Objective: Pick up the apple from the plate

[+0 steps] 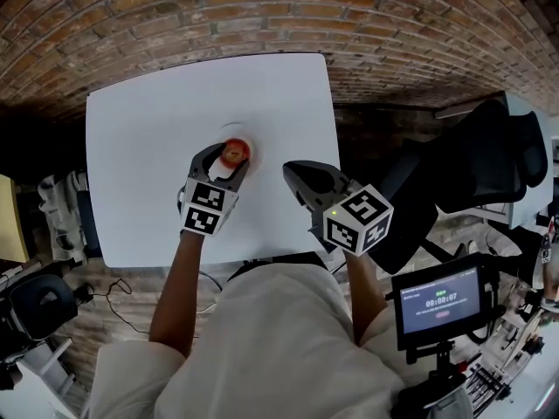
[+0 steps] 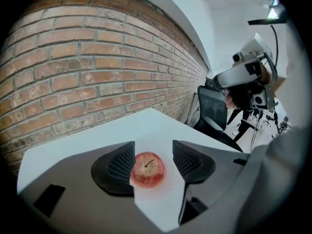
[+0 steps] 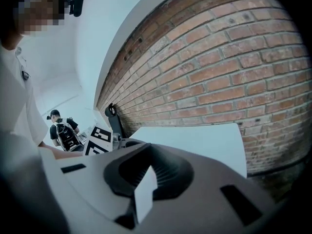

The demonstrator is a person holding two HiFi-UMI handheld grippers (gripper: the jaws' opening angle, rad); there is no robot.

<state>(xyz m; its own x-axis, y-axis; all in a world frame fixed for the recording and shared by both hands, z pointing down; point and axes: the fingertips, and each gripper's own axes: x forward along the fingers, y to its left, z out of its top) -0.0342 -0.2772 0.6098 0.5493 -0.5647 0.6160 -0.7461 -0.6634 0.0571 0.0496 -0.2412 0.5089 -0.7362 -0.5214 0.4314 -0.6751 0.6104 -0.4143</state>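
A red apple [image 1: 234,153] sits on a white plate [image 1: 248,135] near the middle of the white table [image 1: 148,164]. My left gripper [image 1: 231,156] stands open with a jaw on each side of the apple. In the left gripper view the apple [image 2: 147,169] lies between the ribbed pads [image 2: 187,159], close to the left one and with a gap to the right one. My right gripper [image 1: 292,172] hovers over the table's front right part, apart from the plate, jaws shut and empty. In the right gripper view its pads [image 3: 163,172] nearly meet.
A brick wall [image 1: 262,16] runs behind the table. A black office chair [image 1: 489,164] stands to the right, and a small screen on a stand [image 1: 439,302] is at the lower right. Cables and gear [image 1: 35,304] lie on the floor at the left.
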